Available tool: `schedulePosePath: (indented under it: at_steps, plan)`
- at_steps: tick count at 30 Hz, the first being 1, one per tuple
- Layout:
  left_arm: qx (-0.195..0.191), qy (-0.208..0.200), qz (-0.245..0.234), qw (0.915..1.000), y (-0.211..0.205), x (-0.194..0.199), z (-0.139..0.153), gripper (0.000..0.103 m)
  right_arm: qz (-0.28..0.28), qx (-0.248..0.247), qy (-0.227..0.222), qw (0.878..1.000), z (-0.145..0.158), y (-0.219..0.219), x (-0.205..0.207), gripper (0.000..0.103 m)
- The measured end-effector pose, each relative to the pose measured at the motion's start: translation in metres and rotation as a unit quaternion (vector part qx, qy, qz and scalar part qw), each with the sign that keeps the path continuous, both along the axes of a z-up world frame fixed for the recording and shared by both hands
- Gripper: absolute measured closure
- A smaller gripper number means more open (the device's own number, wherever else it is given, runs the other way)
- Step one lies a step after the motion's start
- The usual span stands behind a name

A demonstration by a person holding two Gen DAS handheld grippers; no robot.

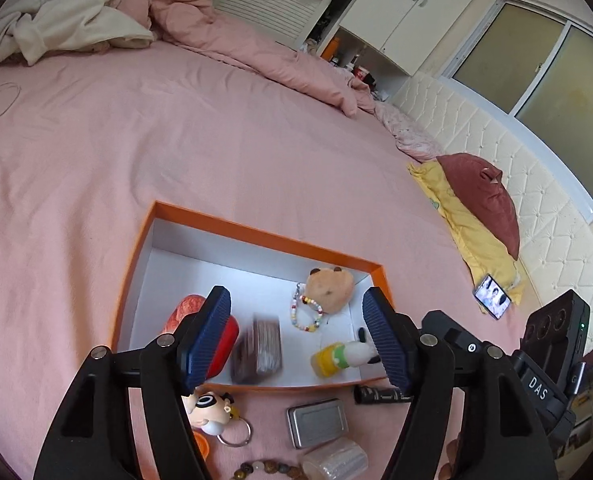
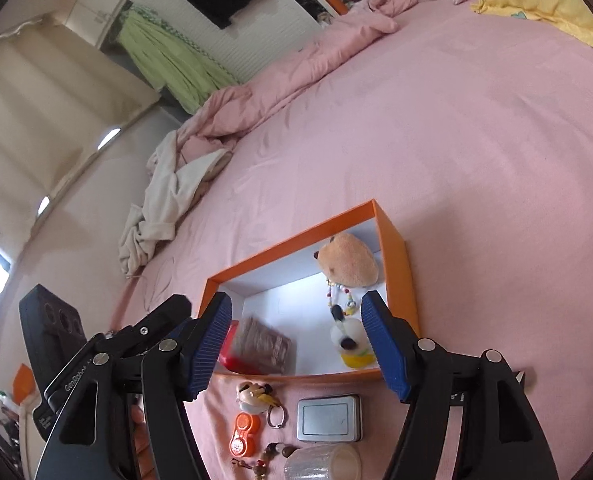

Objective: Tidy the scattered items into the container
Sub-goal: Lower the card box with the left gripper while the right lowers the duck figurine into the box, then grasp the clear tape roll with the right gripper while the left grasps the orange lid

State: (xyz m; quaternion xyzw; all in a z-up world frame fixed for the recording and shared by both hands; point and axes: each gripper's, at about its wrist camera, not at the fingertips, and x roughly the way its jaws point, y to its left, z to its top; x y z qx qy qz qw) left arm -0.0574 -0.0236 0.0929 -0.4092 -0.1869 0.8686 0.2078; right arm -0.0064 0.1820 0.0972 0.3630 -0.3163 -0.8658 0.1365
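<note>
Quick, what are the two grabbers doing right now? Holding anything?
Left gripper: open, holding nothing, above the orange box.
Right gripper: open, holding nothing, above the same box.

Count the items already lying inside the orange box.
5, all inside the orange box: plush toy at the far corner, bead bracelet beside it, dog figure near right, brown block centre, red item left, partly hidden; more may be.

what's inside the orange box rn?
Orange box holds a plush toy, bead bracelet, brown blurred block, red item and a yellow-and-white figure. The left tongs cover part of the red item.
</note>
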Motion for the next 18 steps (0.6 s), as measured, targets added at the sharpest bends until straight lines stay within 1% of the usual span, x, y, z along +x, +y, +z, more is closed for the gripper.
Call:
schedulePosePath:
  at_steps: [1,3,6,7,8,10,11,13,14,17,18]
  plan:
    - [0.002,-0.006,0.004,1.0000,-0.003,0.000,-0.001,0.034,-0.002,0.001,0.001,1.000,0.001,0.001,0.000,0.036]
    - [-0.001,-0.039,0.008,0.9992,-0.011,0.002,-0.009,0.034,0.002,0.005,-0.004,1.000,0.000,0.000,0.001,0.036]
    - [-0.011,-0.093,0.003,0.9956,-0.022,0.008,-0.020,0.034,0.014,0.036,-0.016,0.999,-0.002,-0.006,0.008,0.036]
    - [-0.024,-0.107,-0.004,0.9939,-0.025,0.016,-0.021,0.034,0.018,0.050,-0.022,0.998,-0.003,-0.009,0.013,0.036]
    - [-0.045,-0.120,-0.007,0.9917,-0.029,0.026,-0.022,0.034,0.022,0.062,-0.029,0.997,-0.004,-0.012,0.019,0.036]
    - [-0.103,-0.139,0.002,0.9849,-0.036,0.044,-0.025,0.034,0.029,0.083,-0.040,0.995,-0.007,-0.019,0.032,0.036]
    - [-0.125,-0.143,0.000,0.9818,-0.035,0.051,-0.026,0.034,0.033,0.093,-0.042,0.994,-0.008,-0.022,0.040,0.036]
    - [-0.153,-0.142,-0.027,0.9777,-0.028,0.066,-0.027,0.034,0.042,0.112,-0.050,0.992,-0.014,-0.029,0.056,0.036]
    - [-0.169,-0.145,-0.039,0.9740,-0.023,0.072,-0.030,0.034,0.047,0.119,-0.056,0.990,-0.019,-0.033,0.064,0.036]
    - [-0.214,-0.175,-0.058,0.9593,-0.004,0.074,-0.050,0.034,0.069,0.127,-0.074,0.987,-0.033,-0.045,0.081,0.036]
    - [-0.217,-0.183,-0.056,0.9574,-0.001,0.070,-0.056,0.034,0.073,0.132,-0.077,0.985,-0.036,-0.048,0.084,0.036]
